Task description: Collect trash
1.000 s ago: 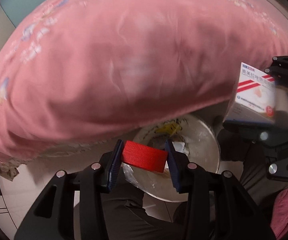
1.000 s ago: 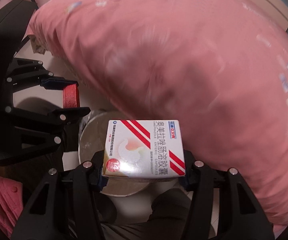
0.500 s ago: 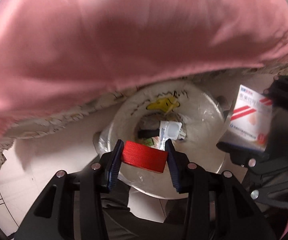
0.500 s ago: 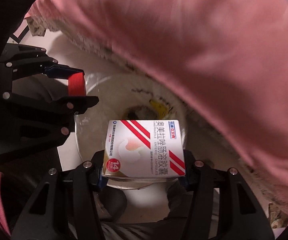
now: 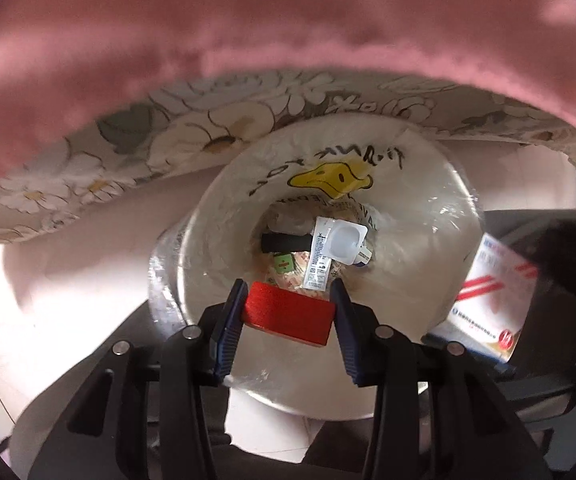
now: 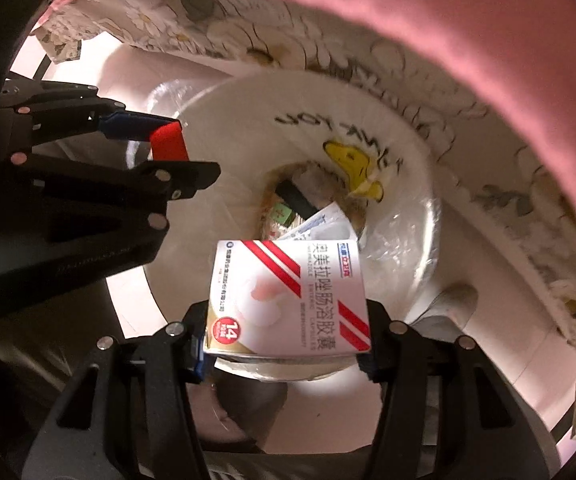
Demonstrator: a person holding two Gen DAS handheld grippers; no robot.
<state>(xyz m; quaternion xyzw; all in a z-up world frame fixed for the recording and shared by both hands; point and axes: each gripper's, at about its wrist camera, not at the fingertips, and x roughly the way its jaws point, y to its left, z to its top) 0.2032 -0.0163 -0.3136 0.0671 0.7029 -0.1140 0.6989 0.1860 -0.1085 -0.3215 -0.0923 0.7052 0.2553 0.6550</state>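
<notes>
My left gripper is shut on a red block and hangs just above the near rim of a white round trash bin with a yellow duck print. Shut on a white medicine box with red stripes, my right gripper hovers over the bin's near edge. In the right wrist view the left gripper with the red block shows at the left. The medicine box appears at the right of the left wrist view. Wrappers and a white sachet lie deep in the bin.
A pink blanket over a floral bed sheet overhangs the far side of the bin. Pale floor surrounds the bin. A clear liner bag lines the bin's mouth.
Both grippers have come down toward the bin with their objects still held. The bin now fills the middle of both views and the blanket has shifted to the top.
</notes>
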